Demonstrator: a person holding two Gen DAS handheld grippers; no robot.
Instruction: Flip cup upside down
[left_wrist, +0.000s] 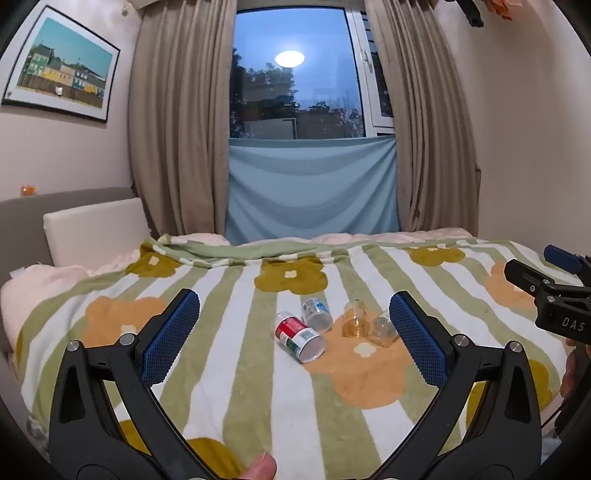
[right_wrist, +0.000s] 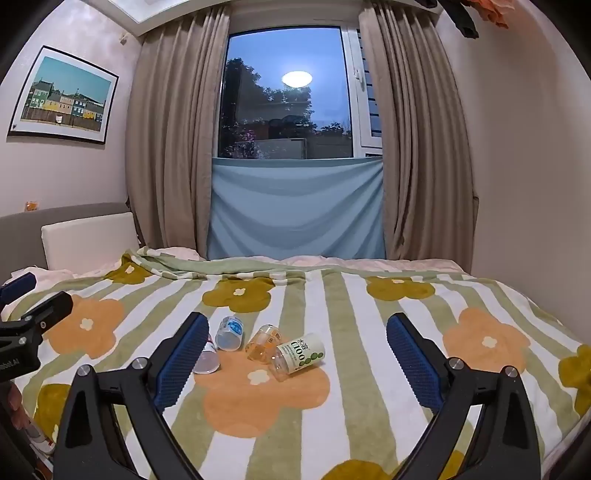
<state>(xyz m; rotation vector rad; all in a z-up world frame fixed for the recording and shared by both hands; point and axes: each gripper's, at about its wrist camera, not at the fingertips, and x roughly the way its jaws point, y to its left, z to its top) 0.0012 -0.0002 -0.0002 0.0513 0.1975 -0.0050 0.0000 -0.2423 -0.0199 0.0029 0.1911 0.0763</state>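
Several small cups lie on their sides on the flowered bed blanket (left_wrist: 258, 387). In the left wrist view a red-labelled cup (left_wrist: 299, 335), a blue-labelled cup (left_wrist: 316, 314), an amber cup (left_wrist: 355, 319) and a clear cup (left_wrist: 384, 328) lie together. In the right wrist view the blue-labelled cup (right_wrist: 229, 332), the amber cup (right_wrist: 263, 342) and a green-labelled cup (right_wrist: 298, 355) show; the red-labelled cup (right_wrist: 207, 360) is partly behind a finger. My left gripper (left_wrist: 295, 336) is open above the near blanket. My right gripper (right_wrist: 297, 354) is open, also short of the cups.
A white pillow (left_wrist: 96, 229) and grey headboard (left_wrist: 22, 214) stand at the left. Beige curtains (left_wrist: 173, 129) and a blue cloth (left_wrist: 312, 188) hang behind the bed. The right gripper shows at the right edge of the left wrist view (left_wrist: 554, 291).
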